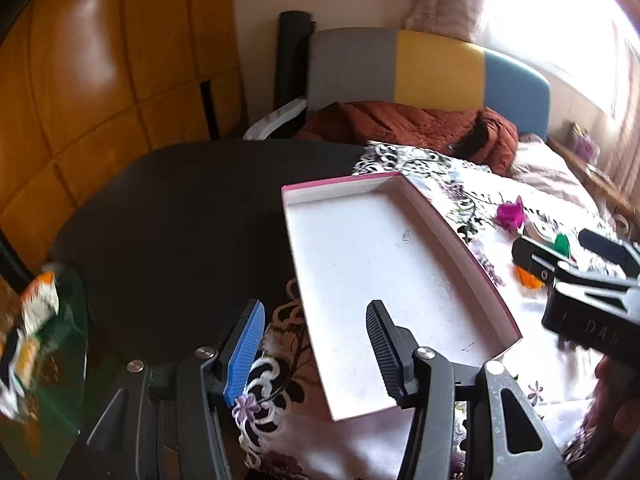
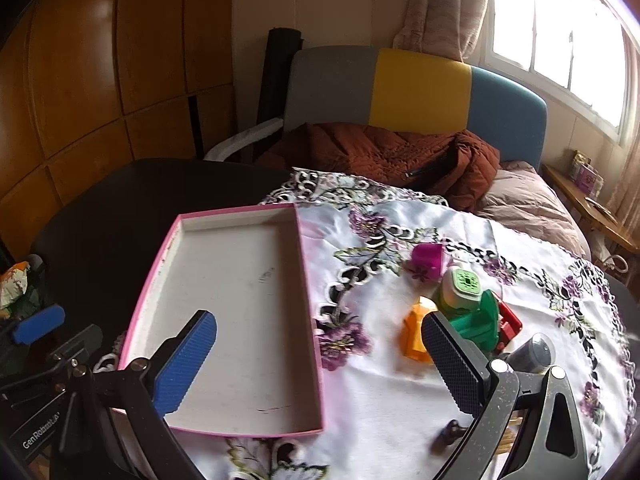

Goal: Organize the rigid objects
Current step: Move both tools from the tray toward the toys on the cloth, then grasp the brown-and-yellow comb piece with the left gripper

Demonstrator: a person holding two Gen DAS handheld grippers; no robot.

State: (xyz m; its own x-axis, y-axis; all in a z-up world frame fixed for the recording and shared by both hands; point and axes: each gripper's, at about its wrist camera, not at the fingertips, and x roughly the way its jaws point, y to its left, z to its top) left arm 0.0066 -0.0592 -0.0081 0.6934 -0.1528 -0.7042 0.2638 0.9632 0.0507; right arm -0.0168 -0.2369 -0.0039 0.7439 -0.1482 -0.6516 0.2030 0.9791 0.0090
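On the counter (image 2: 100, 216), half over the embroidered cloth (image 2: 400, 400), we list one shallow pink-rimmed tray (image 2: 304, 320), white inside, nothing in it. Right of the tray, on the cloth, we count a cluster of small rigid toys: magenta piece (image 2: 428, 258), green-topped white piece (image 2: 460, 286), green piece (image 2: 478, 322), red piece (image 2: 510, 326), orange piece (image 2: 416, 336), and a grey cylinder (image 2: 536, 352). Our left hand-held gripper (image 1: 316, 348) hovers over the tray's near edge, fingers spread, gripping nothing. Our right hand-held gripper (image 2: 320, 360) hangs between tray and toys, likewise spread and unladen. Beyond the tray we note a chair (image 2: 420, 88) bearing a rust jacket (image 2: 380, 152).
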